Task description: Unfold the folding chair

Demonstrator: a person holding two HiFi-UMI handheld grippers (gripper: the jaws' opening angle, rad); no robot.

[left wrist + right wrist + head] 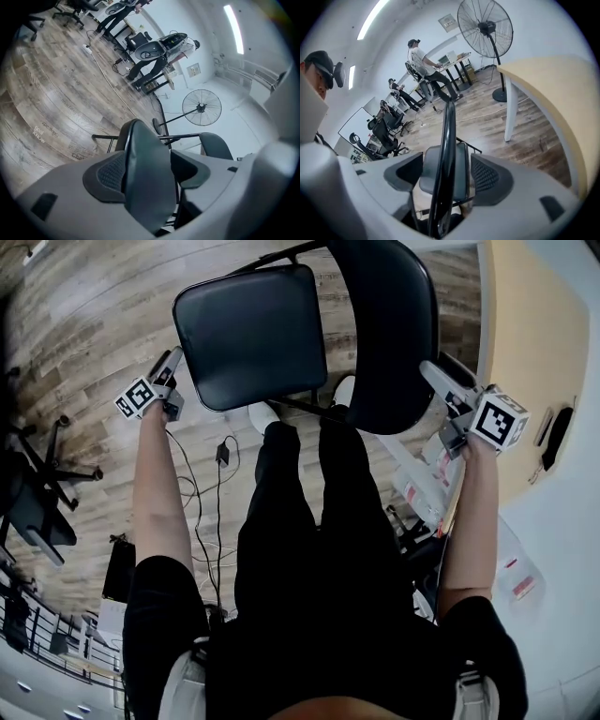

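Observation:
The black folding chair stands in front of my legs, its padded seat point(248, 334) lying flat and its backrest point(384, 334) to the right of it. My left gripper point(173, 362) is at the seat's left edge. In the left gripper view the seat point(145, 154) runs between the open jaws of the left gripper point(150, 171), close to the left pad and clear of the right one. My right gripper point(433, 373) is at the backrest's right edge. In the right gripper view the thin backrest edge point(445, 140) passes between the jaws of the right gripper point(447, 173) with gaps on both sides.
A tan table point(534, 343) and a white surface point(562, 521) lie to the right. An office chair point(37, 493) and floor cables point(220, 456) are at the left. A standing fan point(485, 28) and people at desks point(424, 61) are farther off.

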